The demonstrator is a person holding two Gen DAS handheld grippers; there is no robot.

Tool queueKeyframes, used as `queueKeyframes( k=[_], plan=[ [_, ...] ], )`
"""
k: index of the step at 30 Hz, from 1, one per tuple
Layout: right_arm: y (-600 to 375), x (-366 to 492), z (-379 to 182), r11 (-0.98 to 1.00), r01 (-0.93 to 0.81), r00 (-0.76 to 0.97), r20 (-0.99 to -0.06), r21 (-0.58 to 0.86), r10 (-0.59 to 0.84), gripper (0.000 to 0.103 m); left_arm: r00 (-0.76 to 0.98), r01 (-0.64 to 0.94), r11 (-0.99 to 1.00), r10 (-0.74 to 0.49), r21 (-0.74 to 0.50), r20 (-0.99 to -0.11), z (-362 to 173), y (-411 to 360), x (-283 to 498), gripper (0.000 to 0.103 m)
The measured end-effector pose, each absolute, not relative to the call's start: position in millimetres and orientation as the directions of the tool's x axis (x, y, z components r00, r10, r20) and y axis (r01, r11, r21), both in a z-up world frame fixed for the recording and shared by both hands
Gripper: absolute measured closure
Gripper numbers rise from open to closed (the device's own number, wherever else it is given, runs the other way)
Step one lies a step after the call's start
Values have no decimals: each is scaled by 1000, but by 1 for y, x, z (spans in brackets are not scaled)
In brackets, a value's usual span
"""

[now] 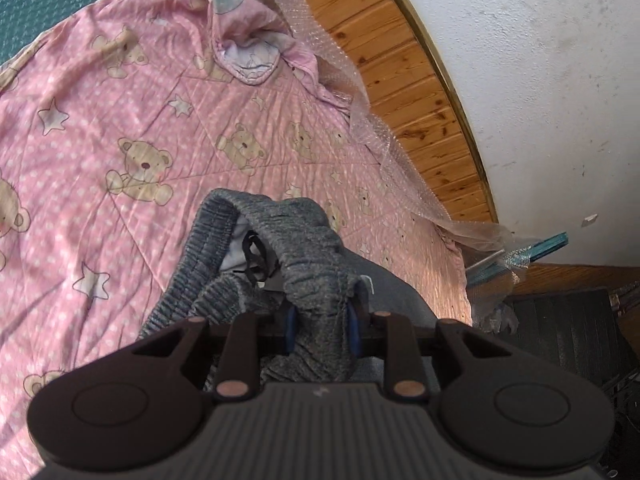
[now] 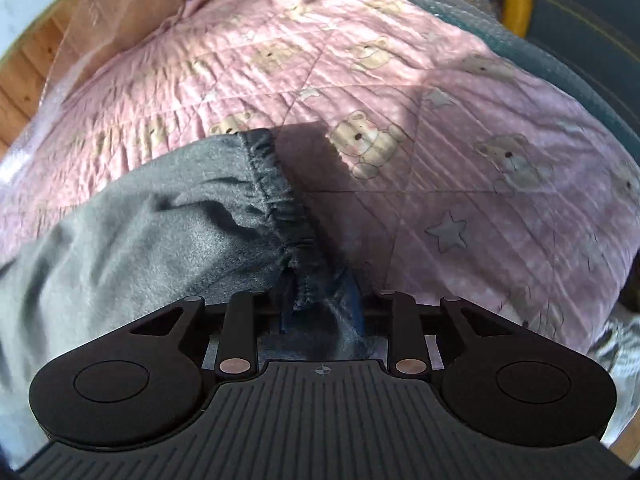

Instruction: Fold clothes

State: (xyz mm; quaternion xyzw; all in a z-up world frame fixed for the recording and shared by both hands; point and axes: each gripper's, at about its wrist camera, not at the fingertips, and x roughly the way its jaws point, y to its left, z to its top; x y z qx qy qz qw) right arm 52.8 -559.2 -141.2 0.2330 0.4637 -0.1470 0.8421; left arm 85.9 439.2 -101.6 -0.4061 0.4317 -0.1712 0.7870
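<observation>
Two hand-held grippers point(image 1: 322, 330) point(image 2: 322, 312) pinch one grey garment point(image 1: 304, 248).

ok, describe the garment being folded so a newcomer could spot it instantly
Find the pink teddy-bear quilt covering the bed. On it lie grey sweatpants, the elastic waistband bunched in the left claw. They are the only plain grey fabric there.
</observation>
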Motion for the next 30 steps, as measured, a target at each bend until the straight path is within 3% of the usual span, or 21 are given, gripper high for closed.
queueKeyframes(
  k=[5,9,17,22,27,30],
  plan=[
    [-561,31,-131,648,573,673,-740,501,-23,54,561,-43,616,-636,-786,-529,-100,432,88,77],
    [-557,23,-141,475,609,719,-695,635,5,46,567,-86,631,-605,-771,-558,-105,430,78,71],
    [-532,41,-157,517,620,680,-733,590,21,43,646,-403,564,-383,-721,-661,-116,458,29,48],
    [-530,42,-161,521,632,661,-750,574,25,43,698,-501,513,-237,-697,-676,-94,462,-10,47],
    [-530,46,-153,561,615,650,-759,554,36,43,726,-409,505,-325,-760,-606,-76,396,-6,39],
    [-516,52,-135,670,619,599,-798,411,-64,43,699,-452,543,-278,-708,-659,-84,371,5,39]
  ],
)
